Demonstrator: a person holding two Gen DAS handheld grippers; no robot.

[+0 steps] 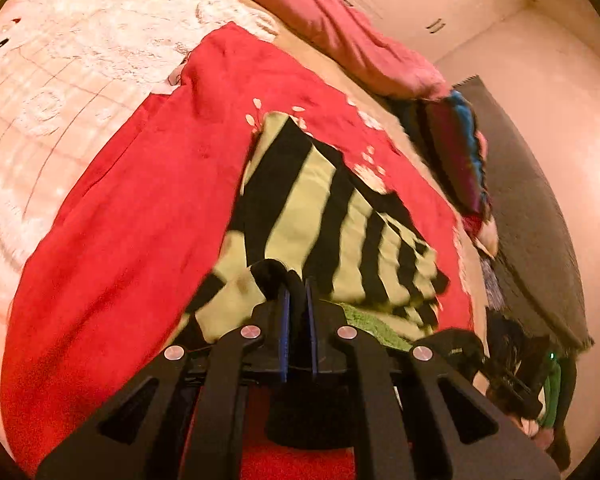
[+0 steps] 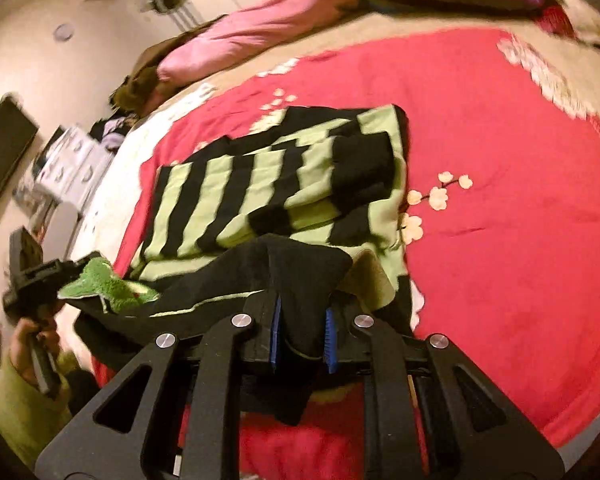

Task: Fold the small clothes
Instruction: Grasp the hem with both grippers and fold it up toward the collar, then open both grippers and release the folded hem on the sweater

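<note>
Now, with both jaws clamped on the striped garment (image 2: 268, 184) hem, I should carry it level toward 12 o'clock across the red blanket (image 2: 500, 240), keeping tension even.

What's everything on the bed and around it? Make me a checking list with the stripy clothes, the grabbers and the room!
Surface: a bed with a red blanket with pale flower prints, and a white textured cover beside it.
Job's things: one green-and-black striped garment lying partly folded on the blanket, its near black edge lifted.
Clutter: a pink pillow and a multicoloured striped cushion at the far edge of the bed.
Grippers: left gripper shut on the garment's edge; right gripper shut on its black edge.
Cables: nothing seen.
Surroundings: pale cupboard doors, a grey rug on the floor, a dark screen on the wall.
</note>
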